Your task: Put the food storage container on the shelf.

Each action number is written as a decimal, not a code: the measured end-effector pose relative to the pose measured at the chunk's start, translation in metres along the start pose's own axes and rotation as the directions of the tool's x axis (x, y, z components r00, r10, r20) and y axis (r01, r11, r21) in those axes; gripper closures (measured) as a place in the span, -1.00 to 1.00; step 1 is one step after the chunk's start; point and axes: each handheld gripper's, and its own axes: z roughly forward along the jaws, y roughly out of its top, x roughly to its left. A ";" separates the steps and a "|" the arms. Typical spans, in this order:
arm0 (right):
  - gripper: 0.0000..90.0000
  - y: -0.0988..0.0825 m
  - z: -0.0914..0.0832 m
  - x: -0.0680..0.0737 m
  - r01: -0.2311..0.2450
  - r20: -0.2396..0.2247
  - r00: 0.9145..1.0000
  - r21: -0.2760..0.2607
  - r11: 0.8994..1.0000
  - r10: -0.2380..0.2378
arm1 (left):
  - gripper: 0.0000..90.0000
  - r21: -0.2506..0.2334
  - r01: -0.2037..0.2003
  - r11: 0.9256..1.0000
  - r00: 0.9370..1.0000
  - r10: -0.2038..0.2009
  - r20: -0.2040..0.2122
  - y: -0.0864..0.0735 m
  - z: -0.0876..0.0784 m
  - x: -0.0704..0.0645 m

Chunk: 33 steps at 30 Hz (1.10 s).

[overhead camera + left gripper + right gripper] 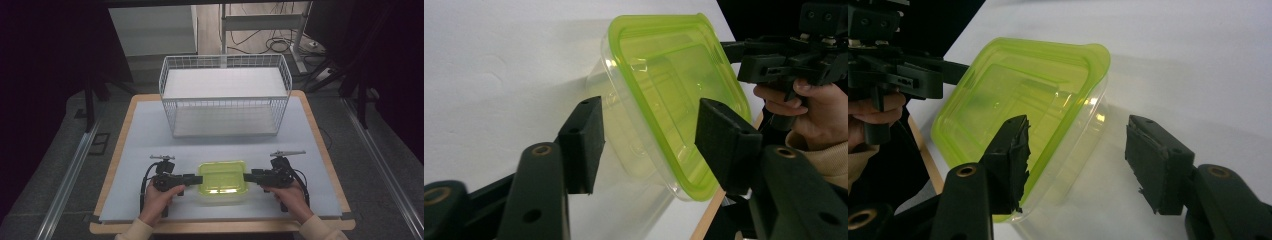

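Observation:
A clear plastic container with a lime-green lid [222, 181] sits on the white table mat near the front edge. My left gripper [196, 178] reaches in level from the left and straddles that end of the container [664, 75]; one jaw is over the lid, the other beside the clear wall. The left gripper [649, 117] is open and its pads do not visibly press. My right gripper [248, 176] does the same from the right. There, the right gripper [1075, 132] has one jaw over the lid [1018, 85] and the other standing clearly off the wall.
A white wire basket [225, 107] with a white shelf stands at the back of the mat [145, 135], open side toward me. The table's wooden front edge [220, 227] lies just behind my hands. Cables and a desk frame are on the floor beyond.

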 end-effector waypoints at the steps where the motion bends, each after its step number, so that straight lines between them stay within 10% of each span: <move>1: -0.03 0.001 0.001 0.000 -0.002 -0.002 1.000 0.002 1.000 0.002 | 0.11 -0.009 0.005 1.000 1.000 -0.005 -0.003 0.000 0.001 0.001; 16: 0.28 0.000 0.009 -0.002 -0.071 -0.115 0.990 0.041 0.997 0.076 | 0.43 0.037 0.016 0.999 0.999 -0.018 0.045 -0.003 0.009 0.002; 33: 0.72 -0.001 0.000 0.002 -0.080 -0.103 0.991 0.016 0.997 0.082 | 0.75 0.014 -0.013 1.000 0.999 0.012 0.045 -0.007 -0.002 -0.009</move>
